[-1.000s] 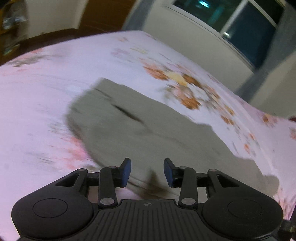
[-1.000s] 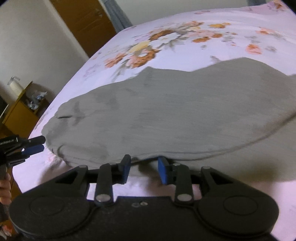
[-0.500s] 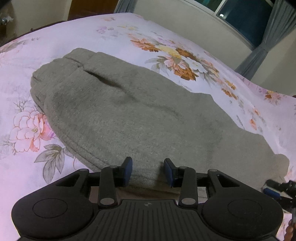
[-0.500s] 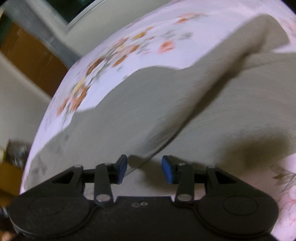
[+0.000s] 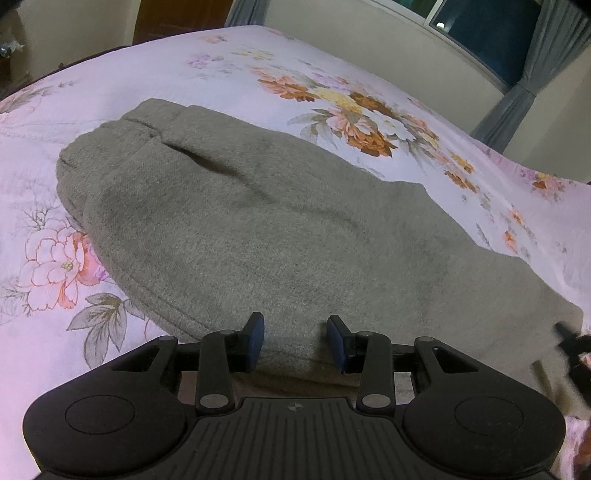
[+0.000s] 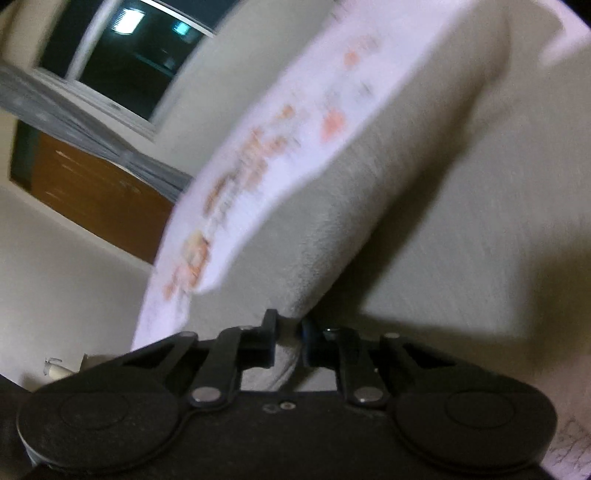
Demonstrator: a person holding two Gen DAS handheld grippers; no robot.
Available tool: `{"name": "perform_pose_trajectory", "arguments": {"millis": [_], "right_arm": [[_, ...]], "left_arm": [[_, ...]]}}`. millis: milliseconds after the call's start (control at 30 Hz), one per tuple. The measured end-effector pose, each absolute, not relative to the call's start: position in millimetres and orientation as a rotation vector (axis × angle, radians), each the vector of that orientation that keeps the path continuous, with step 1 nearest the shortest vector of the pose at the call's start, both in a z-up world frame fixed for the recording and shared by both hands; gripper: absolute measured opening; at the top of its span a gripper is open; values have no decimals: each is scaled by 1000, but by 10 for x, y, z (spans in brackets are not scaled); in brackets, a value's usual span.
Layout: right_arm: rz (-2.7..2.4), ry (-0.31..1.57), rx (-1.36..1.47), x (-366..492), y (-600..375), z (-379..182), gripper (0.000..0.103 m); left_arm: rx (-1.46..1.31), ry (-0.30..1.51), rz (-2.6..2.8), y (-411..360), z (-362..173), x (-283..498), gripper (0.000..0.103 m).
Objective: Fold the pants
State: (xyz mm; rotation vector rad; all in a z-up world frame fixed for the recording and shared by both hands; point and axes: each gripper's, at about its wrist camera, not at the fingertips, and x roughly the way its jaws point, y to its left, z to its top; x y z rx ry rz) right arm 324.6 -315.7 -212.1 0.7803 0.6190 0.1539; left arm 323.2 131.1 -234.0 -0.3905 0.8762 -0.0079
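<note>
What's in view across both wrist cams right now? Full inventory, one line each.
pants: 1, grey, lying across the bed, one edge pinched in the right tongs
bedsheet: 1, pale lilac with orange and pink flowers, covering the bed under the pants
window: 1, dark glass with pale frame, wall beyond the bed
curtain: grey, hanging beside the window; count unclear
door: 1, brown wood, in the far wall, blurred
left tongs: 1, black with blue pads, open, the pants' near edge between the pads
right tongs: 1, black with blue pads, just closed on a fold of the pants
</note>
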Motion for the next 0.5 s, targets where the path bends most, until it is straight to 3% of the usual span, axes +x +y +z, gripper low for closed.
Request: {"name": "perform_pose_trajectory", "arguments": {"millis": [167,367,500], "right_arm": [[201,578,632,2942,-2957,-1795,10],[88,828,631,2900,-3081,-2366,11],[125,800,654,2911,-3191,-2236,35]], "left_arm": [[-371,872,-17,1299,-2336,3231,38],[-351,869,-20,1284,-2334,3226,38],[-348,873,-16,1279,-2331,3242,38]]}}
